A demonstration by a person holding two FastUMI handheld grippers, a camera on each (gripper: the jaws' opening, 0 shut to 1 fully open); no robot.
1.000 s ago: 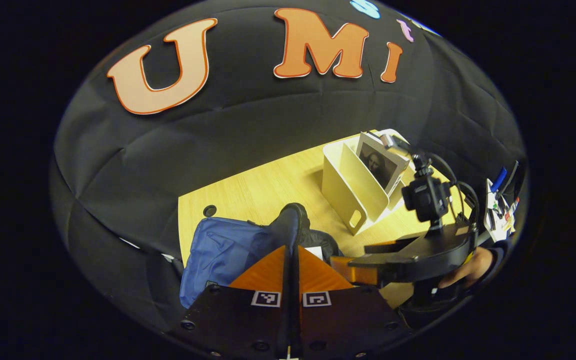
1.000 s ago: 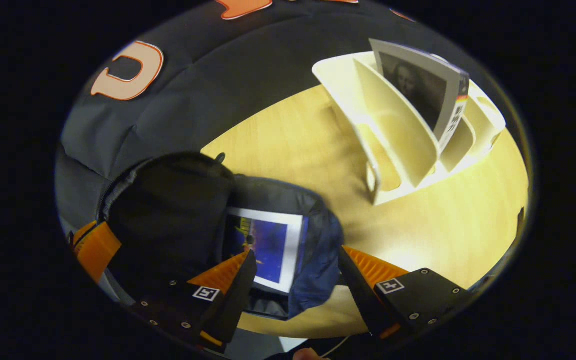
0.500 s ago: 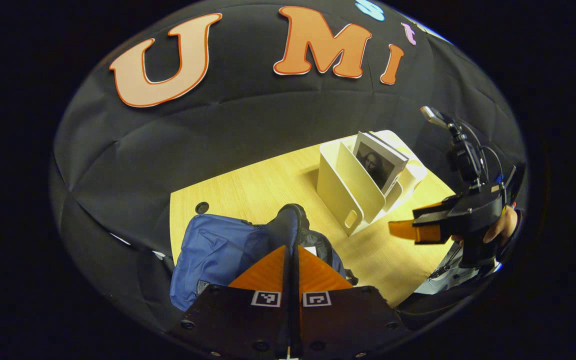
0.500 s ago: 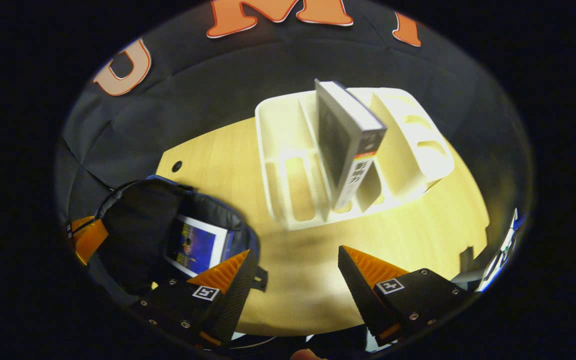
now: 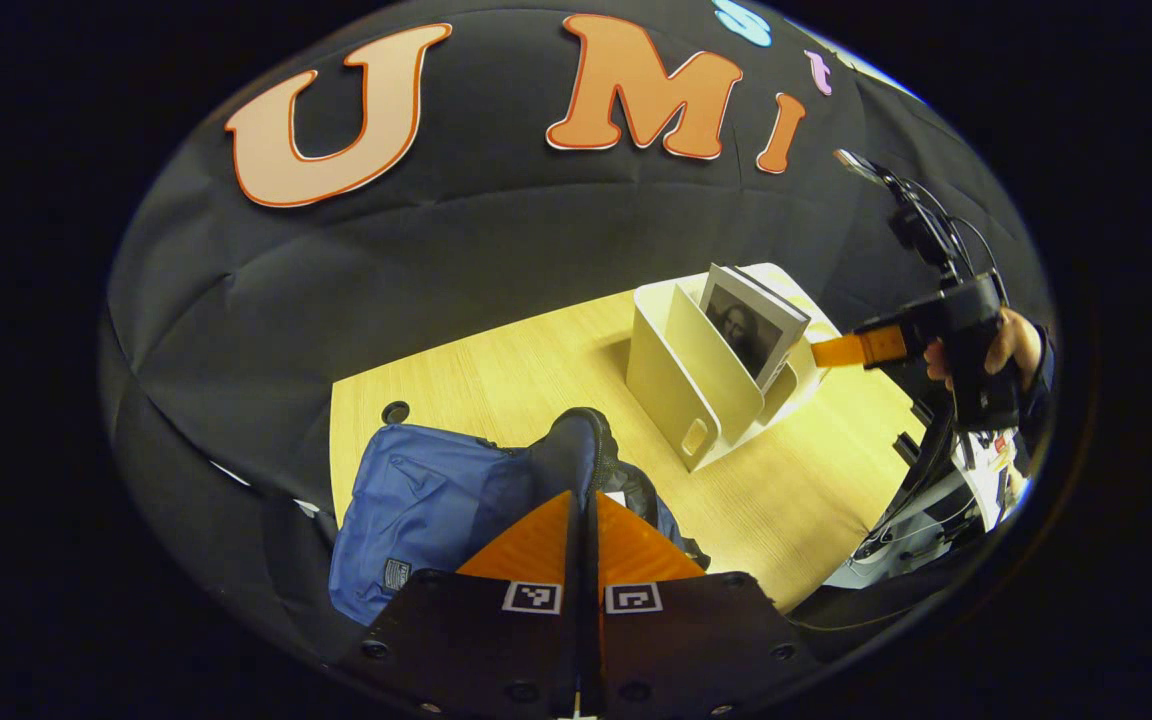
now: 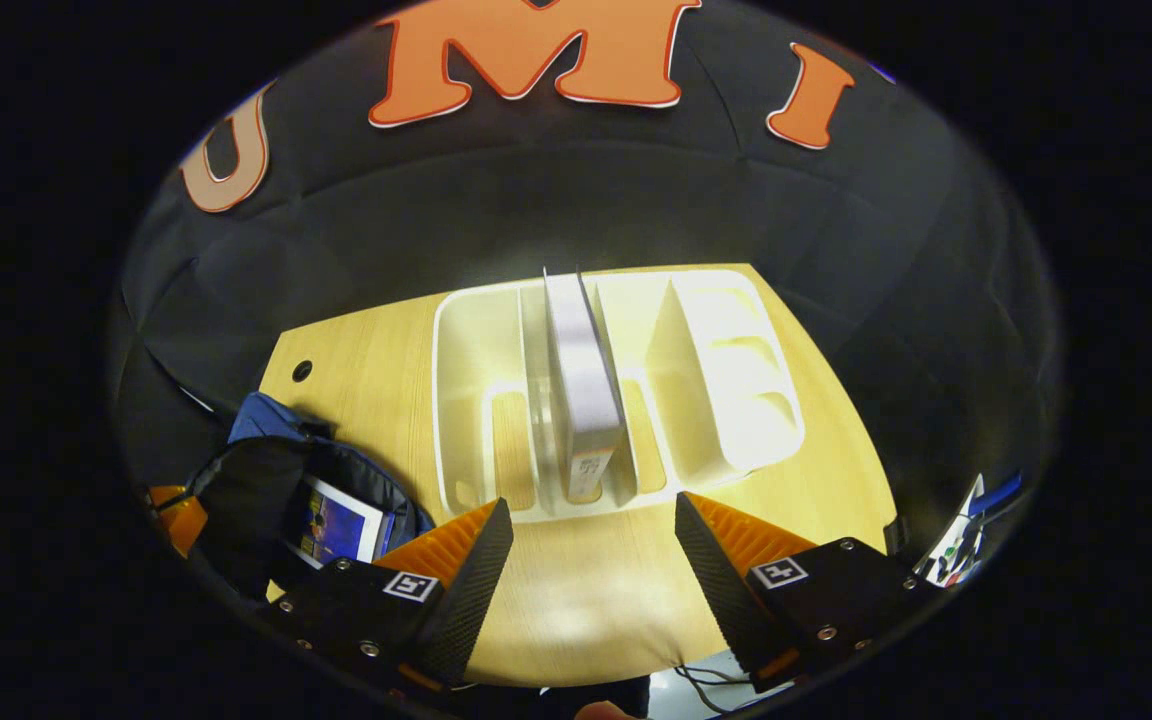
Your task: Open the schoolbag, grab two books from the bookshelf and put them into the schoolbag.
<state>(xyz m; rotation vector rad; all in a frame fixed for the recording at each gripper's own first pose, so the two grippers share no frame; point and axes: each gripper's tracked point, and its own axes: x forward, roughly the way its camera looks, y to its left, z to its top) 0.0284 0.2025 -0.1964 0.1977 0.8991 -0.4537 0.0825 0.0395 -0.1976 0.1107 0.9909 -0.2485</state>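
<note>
Right gripper [image 6: 584, 520], jaws wide open, faces the book [image 6: 584, 395] upright in the white bookshelf [image 6: 726, 390]. Left gripper [image 5: 584, 510], jaws closed on the schoolbag [image 5: 416, 500] flap, one book [image 6: 336, 525] inside, on the worktop [image 5: 496, 375].

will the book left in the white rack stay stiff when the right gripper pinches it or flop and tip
The book looks fairly thick with a squared spine, so it will probably stay stiff in a pinch. It stands upright between two dividers of the rack, which should keep it from tipping. The right gripper is open and lined up with its spine; the cover may be a bit slippery.
</note>
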